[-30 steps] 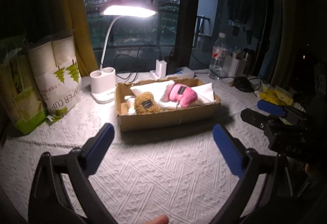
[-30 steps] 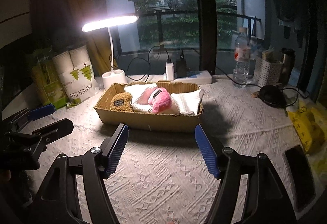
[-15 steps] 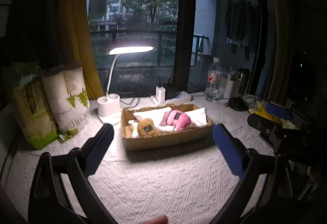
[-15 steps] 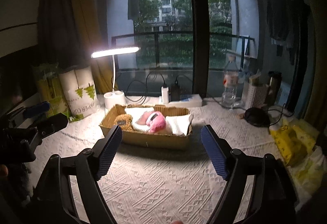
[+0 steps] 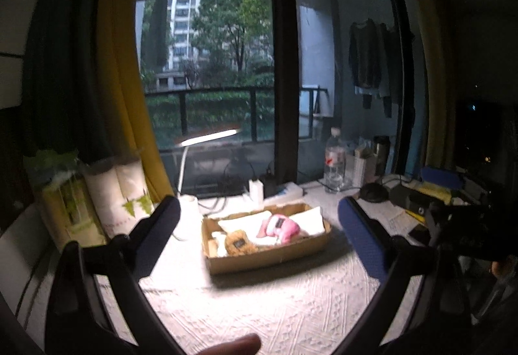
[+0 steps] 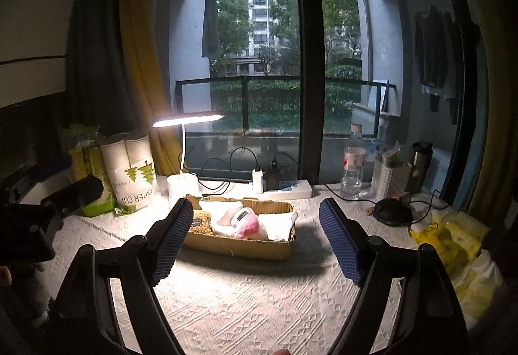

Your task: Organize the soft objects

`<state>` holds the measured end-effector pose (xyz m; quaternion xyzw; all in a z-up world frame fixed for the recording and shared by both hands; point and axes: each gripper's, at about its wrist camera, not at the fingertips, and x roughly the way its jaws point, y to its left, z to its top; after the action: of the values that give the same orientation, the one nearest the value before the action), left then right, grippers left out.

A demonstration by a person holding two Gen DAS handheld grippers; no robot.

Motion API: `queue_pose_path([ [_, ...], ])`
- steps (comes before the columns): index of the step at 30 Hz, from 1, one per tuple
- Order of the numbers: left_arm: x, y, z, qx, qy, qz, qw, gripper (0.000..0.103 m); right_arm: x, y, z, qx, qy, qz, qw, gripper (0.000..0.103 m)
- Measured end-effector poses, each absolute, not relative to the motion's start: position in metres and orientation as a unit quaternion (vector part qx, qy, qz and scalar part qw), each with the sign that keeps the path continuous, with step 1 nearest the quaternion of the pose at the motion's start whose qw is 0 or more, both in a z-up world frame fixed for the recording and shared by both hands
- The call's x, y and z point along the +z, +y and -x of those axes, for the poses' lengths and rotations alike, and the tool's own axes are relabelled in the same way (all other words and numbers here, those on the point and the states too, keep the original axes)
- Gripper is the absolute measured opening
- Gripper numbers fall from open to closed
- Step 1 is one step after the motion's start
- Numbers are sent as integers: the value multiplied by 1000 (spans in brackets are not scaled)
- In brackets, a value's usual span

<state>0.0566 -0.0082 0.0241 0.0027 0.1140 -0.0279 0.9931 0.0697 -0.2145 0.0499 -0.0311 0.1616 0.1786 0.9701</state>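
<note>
A shallow cardboard box sits on the counter, which is covered with a white textured cloth, and it serves as the landmark here. Inside the box lie a brown plush toy toward its left end, a pink plush toy near its middle, and white folded cloths behind and to the right of them. The left gripper is held above the counter in front of the box, its blue-padded jaws spread wide and holding nothing. The right gripper is likewise in front of the box, jaws wide apart and empty. Behind the box's left end stands a lit white desk lamp. Further left of the box is a pack of paper cups. Behind the box lies a white power strip, and to its right rear stands a clear water bottle.
</note>
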Motion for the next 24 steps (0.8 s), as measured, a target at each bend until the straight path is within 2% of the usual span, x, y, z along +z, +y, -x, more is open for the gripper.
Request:
queue_pose_path([
  [3,30,-7,-55,-22,104,-3,994,99,53,-214,-68,177,154,29,972,84],
  [7,35,-4,-56,-19,98,2,995,99,59,-217,-67,174,141,24,974,92],
  [24,35,2,-58,-14,94,28,995,99,71,-227,-64,156,127,21,979,92],
])
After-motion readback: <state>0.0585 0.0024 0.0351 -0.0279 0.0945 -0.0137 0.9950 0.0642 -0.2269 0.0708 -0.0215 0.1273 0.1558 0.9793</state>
